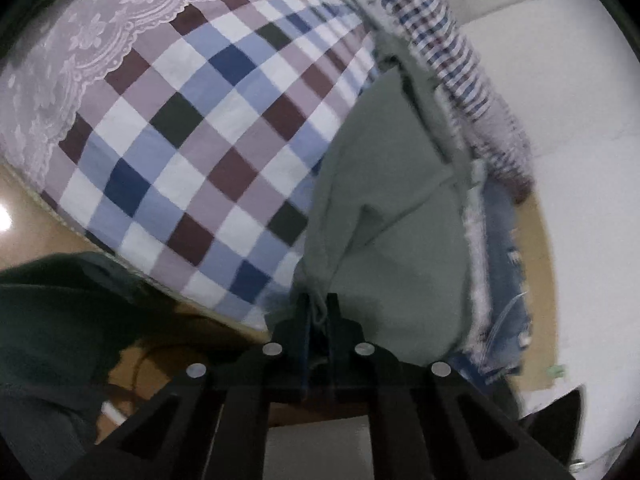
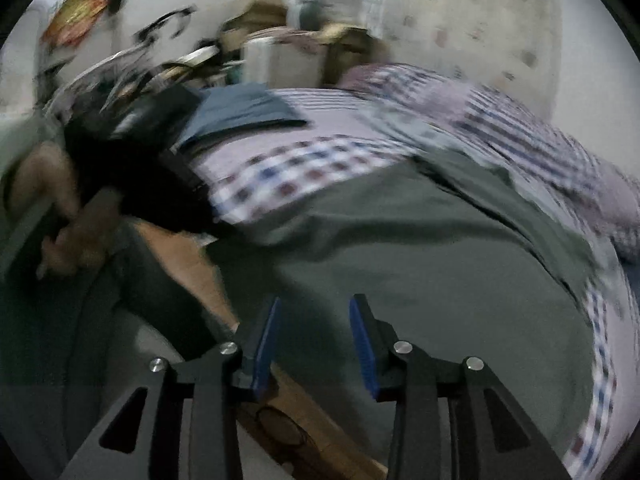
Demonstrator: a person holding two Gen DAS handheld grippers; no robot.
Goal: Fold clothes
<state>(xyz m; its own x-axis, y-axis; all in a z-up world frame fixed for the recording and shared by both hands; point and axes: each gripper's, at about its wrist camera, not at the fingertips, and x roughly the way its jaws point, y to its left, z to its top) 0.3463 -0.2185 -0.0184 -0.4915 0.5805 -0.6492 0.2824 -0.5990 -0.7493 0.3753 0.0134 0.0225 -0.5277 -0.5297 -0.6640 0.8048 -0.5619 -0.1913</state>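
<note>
Grey-green cloth fills both views: a soft garment [image 1: 384,216] draped over the edge of a bed covered by a checked sheet [image 1: 200,128].

Left wrist view: the left hand-held gripper [image 1: 318,308] is closed narrowly on a bunched edge of the garment, a fold of which rises between its fingers. The garment hangs from this pinch toward the bed. Beside it lie a small-check shirt [image 1: 452,60] and a frayed denim piece [image 1: 504,280]; lace trim [image 1: 68,60] borders the sheet. A dark green sleeve [image 1: 52,312] sits at lower left.

Right wrist view: the right hand-held gripper [image 2: 314,332] stands wide, blue pads [image 2: 362,344] apart and nothing between them, hovering just above the garment's broad panel [image 2: 400,248]. The person's other hand [image 2: 76,236] shows at left, blurred. The wooden bed frame [image 2: 288,412] runs beneath.

Judgement: the step appears to be taking a second hold before spreading or folding. It would go best if the right hand-held gripper pinches a matching edge or corner rather than mid-panel, well apart from the left grip, so the cloth can be drawn taut and laid flat.
</note>
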